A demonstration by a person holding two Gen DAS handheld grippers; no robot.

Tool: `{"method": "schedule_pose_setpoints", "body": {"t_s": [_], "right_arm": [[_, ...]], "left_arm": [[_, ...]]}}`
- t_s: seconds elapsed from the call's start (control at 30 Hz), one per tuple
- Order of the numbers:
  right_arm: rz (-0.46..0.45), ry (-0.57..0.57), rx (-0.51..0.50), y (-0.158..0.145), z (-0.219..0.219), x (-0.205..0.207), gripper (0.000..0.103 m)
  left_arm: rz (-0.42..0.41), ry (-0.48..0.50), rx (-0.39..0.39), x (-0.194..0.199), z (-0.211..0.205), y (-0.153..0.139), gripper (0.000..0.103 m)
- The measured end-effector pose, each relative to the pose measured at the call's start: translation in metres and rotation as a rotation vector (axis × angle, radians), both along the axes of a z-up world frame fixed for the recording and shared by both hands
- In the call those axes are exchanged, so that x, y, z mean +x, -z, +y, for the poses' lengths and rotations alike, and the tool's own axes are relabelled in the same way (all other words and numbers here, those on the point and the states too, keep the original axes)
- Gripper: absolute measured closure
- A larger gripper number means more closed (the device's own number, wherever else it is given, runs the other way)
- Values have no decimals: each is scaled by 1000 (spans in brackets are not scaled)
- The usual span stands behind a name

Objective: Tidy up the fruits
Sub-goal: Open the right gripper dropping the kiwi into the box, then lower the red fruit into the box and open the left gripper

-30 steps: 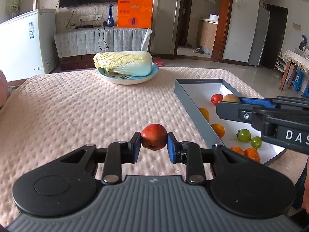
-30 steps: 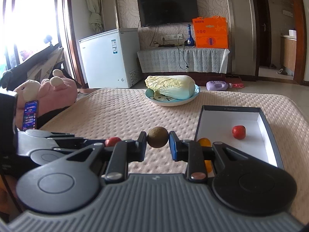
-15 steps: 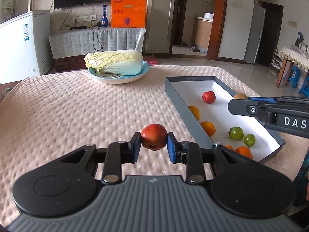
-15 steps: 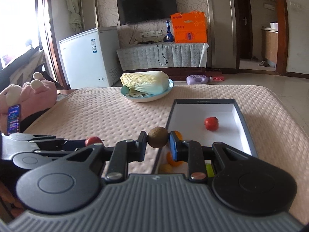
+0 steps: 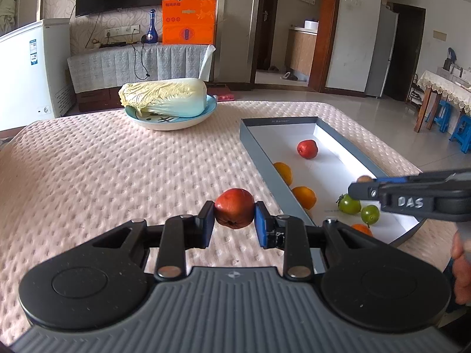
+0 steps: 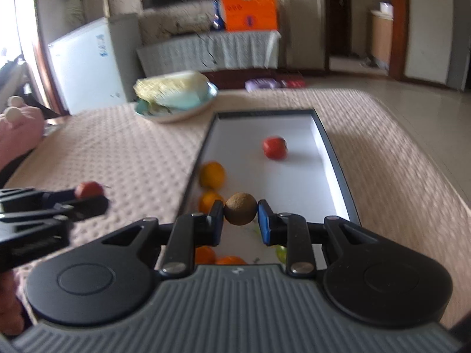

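Note:
My left gripper [image 5: 234, 223] is shut on a red apple [image 5: 234, 211], held just above the pink tablecloth left of the grey tray [image 5: 256, 147]. My right gripper [image 6: 240, 220] is shut on a brown kiwi [image 6: 240, 212] over the near half of the tray [image 6: 329, 150]. From the left wrist view the right gripper [image 5: 360, 186] reaches in from the right above the tray, the kiwi [image 5: 364, 179] peeking behind its tip. Inside the tray lie a red fruit [image 5: 307, 148], oranges [image 5: 304, 197] and two green fruits [image 5: 349, 204]. The right wrist view is blurred.
A blue plate [image 5: 170, 119] with a napa cabbage [image 5: 163, 100] sits at the table's far side. A pink plush toy [image 6: 17, 126] lies at the left edge. A hand [image 5: 462, 267] shows at the right border. Pink cloth [image 5: 103, 176] spreads left of the tray.
My right gripper has carried the kiwi rightward and lower, from beside the tray to over its near half. The left gripper has stayed in place with the apple.

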State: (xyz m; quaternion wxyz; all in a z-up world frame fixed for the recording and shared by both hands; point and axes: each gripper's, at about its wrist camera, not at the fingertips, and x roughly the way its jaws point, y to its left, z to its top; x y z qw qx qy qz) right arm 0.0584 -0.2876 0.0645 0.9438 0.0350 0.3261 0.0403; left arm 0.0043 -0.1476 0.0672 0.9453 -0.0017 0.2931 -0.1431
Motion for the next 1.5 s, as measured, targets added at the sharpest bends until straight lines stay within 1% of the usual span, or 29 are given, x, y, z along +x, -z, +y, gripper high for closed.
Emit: {"method": "schedule_pose_setpoints", "body": {"t_s": [0.07,0.1,0.13,0.17,0.37,0.43,0.53,0.6,0.67,0.77,0.87,0.97,1.03,1.13,1.27,1.3,1.33,1.37,1.5], "right_arm": [[49,29,-3,7,0,6,73],[59,47,-5,9,0,8,69],[55,60,-3,9,0,8,61],[38,69,3,7,0,7,56],[-101,128,74,-17,-12,-7,56],[-122,142,105,-23,-18,-10,56],[-124,152,137,-26,-27,-9,56],[-127,161,151,-29,-33,-8,56],[-119,164,146,-30,-36,-8,56],[-53,156,104,-24,-36,-2,56],[-5,115,55,-18,-31,-1,56],[-19,104,-24,-19,-29,-5,55],[-27,117,-45,-19,-33,-7,55],[-19,142,-22,-17,-44,-8,55],[-25,183,14,-17,-56,-11,54],[-28,191,24,-17,-58,-12,51],[-31,203,33,-17,-60,-13,41],[-38,215,44,-17,-63,-14,37],[-55,249,109,-17,-76,-23,36]], "left_arm": [[-2,1,-2,-1,2,-1,69],[-3,1,-2,-1,3,-1,69],[-2,1,0,-1,4,-1,69],[-3,0,1,-1,5,-1,69],[-9,-12,-8,-3,18,-3,70],[-17,-12,-22,-6,24,-6,70],[-41,9,-45,-10,27,-12,70],[-65,43,-50,-13,19,-18,70],[-57,86,-48,-13,3,-18,70],[-30,131,-30,-8,-28,-14,70],[-6,164,-40,1,-57,-9,70],[3,189,-23,12,-84,-6,69],[9,195,-3,19,-99,-3,68],[18,208,28,25,-115,2,68],[17,216,50,25,-122,2,55],[15,216,55,23,-122,2,54],[13,217,59,22,-121,2,54],[14,215,63,19,-120,2,53],[18,199,77,5,-109,0,53]]}}
